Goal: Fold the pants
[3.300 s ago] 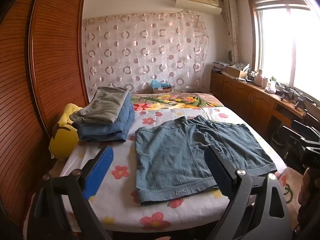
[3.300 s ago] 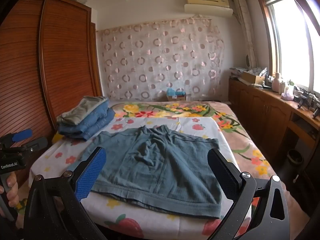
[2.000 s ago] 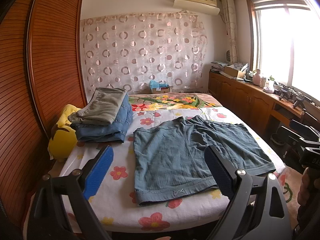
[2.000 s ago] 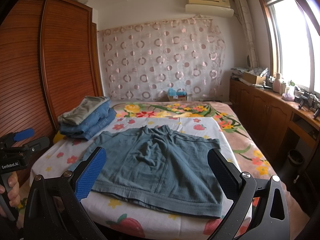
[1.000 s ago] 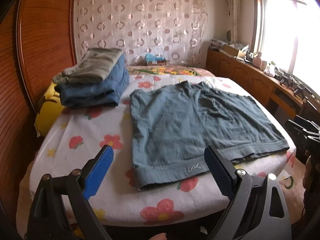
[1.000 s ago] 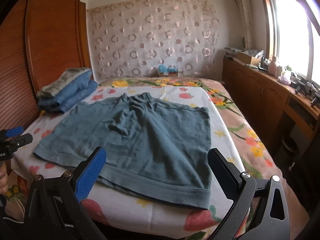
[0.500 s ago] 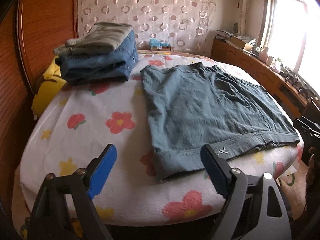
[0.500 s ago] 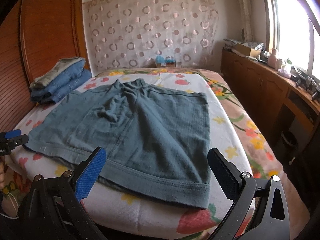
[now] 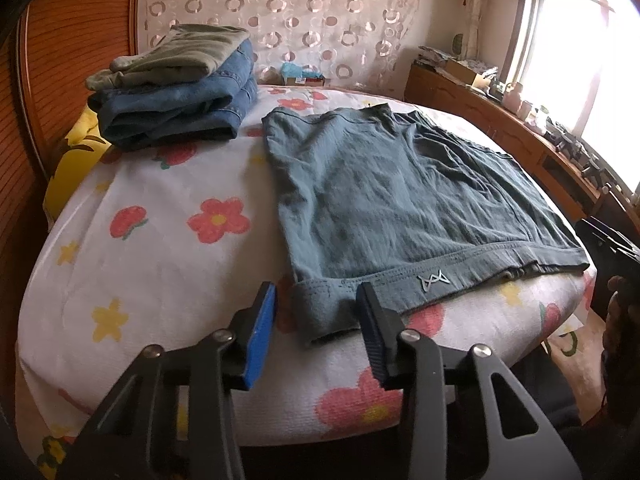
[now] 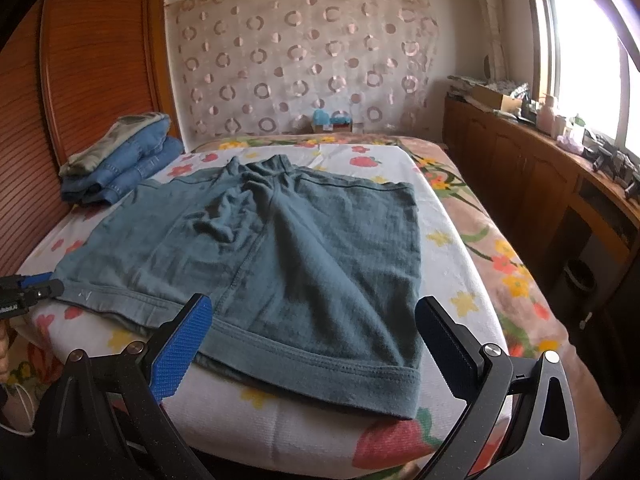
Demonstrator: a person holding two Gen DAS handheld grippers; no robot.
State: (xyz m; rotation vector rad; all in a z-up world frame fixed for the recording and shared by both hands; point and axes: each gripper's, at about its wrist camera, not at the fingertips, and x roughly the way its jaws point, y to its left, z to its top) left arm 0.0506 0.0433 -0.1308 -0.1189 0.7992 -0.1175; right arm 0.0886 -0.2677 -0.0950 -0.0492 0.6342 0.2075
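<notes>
Pants [image 9: 384, 200] lie spread flat on the bed [image 9: 160, 248], straight ahead of both claws, with the hems toward the claws and the waistband at the far end. No fold is made yet, as far as I can judge.

The left claw [image 9: 316, 336] has its jaws apart, with a narrow gap, and the near left corner of the hem lies just in front of this gap, not clamped. The right claw [image 10: 312, 340] has its jaws wide apart, and the other hem lies just ahead between them, not touched. In the right view the left claw [image 10: 30, 286] shows at the far left, just beside the left corner of the pants.

The cloth looks soft, thin and light, with small wrinkles near the crotch. I think it will hang down and will not keep its shape when lifted, so one grip in the middle would only bunch it. The doubled hem band is thicker and gives a better hold; each claw should take one outer corner of the hem. The cloth may slide on the smooth sheet if dragged.

Far ahead and left of the left claw sits a stack [image 9: 176, 88] of folded clothes, well apart from the pants
</notes>
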